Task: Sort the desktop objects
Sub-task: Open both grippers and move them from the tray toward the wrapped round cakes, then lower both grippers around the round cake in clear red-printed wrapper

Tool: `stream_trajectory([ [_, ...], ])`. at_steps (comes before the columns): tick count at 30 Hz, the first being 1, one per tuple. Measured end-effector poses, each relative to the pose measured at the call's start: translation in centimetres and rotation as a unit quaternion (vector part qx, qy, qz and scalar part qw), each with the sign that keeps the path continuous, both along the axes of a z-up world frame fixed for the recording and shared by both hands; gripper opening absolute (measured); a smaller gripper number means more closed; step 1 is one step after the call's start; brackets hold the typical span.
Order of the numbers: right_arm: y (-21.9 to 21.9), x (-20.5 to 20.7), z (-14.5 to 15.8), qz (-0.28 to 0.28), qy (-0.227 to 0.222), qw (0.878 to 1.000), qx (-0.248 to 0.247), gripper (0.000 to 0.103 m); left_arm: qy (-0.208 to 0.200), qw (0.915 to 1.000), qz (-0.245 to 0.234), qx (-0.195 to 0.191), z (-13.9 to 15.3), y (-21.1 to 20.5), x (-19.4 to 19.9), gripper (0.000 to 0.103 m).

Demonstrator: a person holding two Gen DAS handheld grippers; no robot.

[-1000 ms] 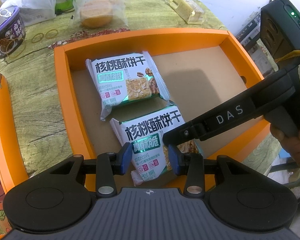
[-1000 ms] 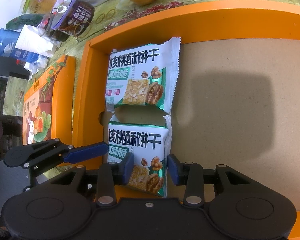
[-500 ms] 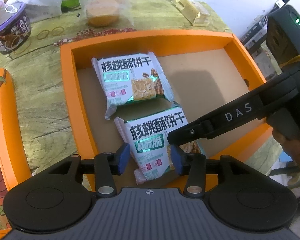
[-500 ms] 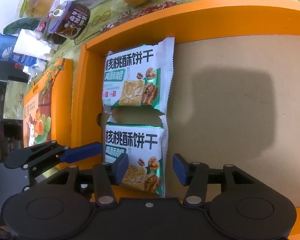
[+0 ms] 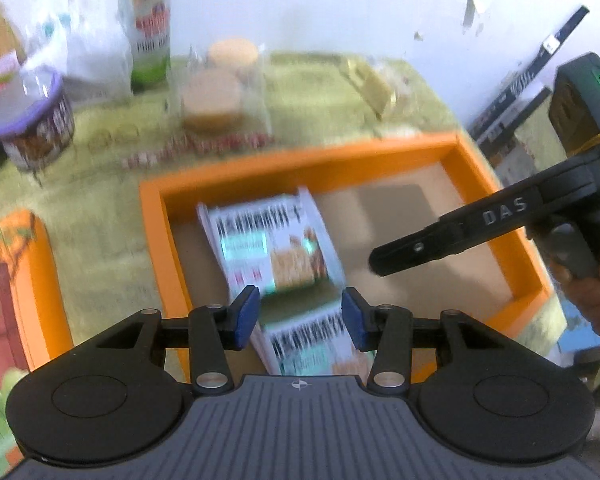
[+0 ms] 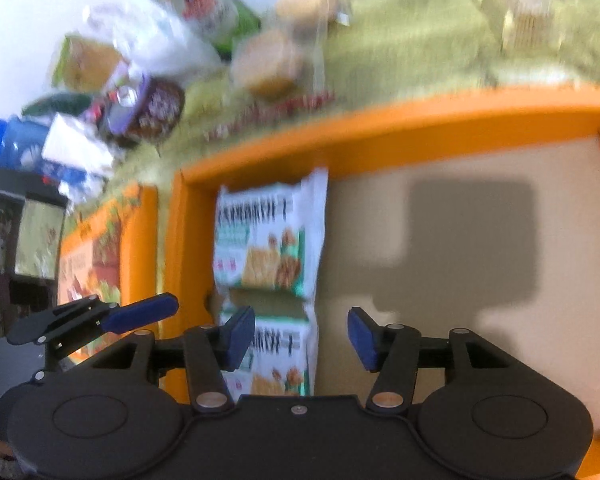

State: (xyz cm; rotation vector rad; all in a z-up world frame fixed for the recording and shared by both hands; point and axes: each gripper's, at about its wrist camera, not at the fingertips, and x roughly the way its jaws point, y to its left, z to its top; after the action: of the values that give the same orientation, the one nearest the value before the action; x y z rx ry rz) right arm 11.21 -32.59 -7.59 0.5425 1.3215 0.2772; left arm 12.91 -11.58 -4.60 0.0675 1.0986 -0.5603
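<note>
Already boxed: 2 biscuit packets [image 6: 270, 240] in orange tray [image 6: 380, 120]. Left gripper [image 5: 300, 314], right gripper [image 6: 302, 338] spread, pinching nothing, right's jaws opening. Unsorted: snacks [image 5: 210, 100] behind.

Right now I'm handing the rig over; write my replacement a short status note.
Left tongs: open, holding nothing.
Right tongs: jaws opening, nothing gripped.
Both hover above the near biscuit packet, which lies flat in the orange tray just in front of the far biscuit packet, along the tray's left wall.
Done: two packets in the tray.
Left: the purple-lidded tub, green can and wrapped cakes on the table outside.
</note>
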Motion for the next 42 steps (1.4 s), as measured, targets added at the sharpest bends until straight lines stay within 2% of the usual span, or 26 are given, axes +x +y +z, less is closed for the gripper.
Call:
stream_trajectory([
  [13, -4.2, 6.5, 7.3, -0.036, -0.109, 0.993, 0.002, 0.051, -0.11, 0.9938, 0.017, -0.001, 5.3, -0.3, 7.3, 0.046],
  [19, -5.2, 10.2, 8.8, -0.054, -0.141, 0.988, 0.023, 0.051, -0.131, 0.9908, 0.031, 0.001, 5.0, -1.1, 11.1, 0.047],
  [26, -4.9, 14.7, 4.8, -0.071, -0.105, 0.991, 0.048, 0.051, -0.102, 0.9938, 0.043, 0.011, 1.0, -2.0, 14.5, 0.047],
  [32, -4.2, 17.6, 1.1, -0.081, -0.071, 0.993, 0.054, 0.052, -0.073, 0.9947, 0.073, -0.001, -1.6, -2.0, 16.9, 0.047],
  [33, -3.9, 18.0, 0.6, -0.08, -0.068, 0.993, 0.054, 0.053, -0.071, 0.9946, 0.075, -0.002, -1.9, -2.0, 17.3, 0.047],
  [35, -3.5, 18.7, -0.3, -0.078, -0.065, 0.993, 0.053, 0.066, -0.067, 0.9946, 0.078, -0.003, -2.5, -1.9, 18.0, 0.047],
  [42, -2.9, 20.4, -4.0, -0.093, -0.052, 0.992, 0.067, 0.066, -0.045, 0.9957, 0.081, -0.007, -5.2, -1.9, 19.9, 0.047],
])
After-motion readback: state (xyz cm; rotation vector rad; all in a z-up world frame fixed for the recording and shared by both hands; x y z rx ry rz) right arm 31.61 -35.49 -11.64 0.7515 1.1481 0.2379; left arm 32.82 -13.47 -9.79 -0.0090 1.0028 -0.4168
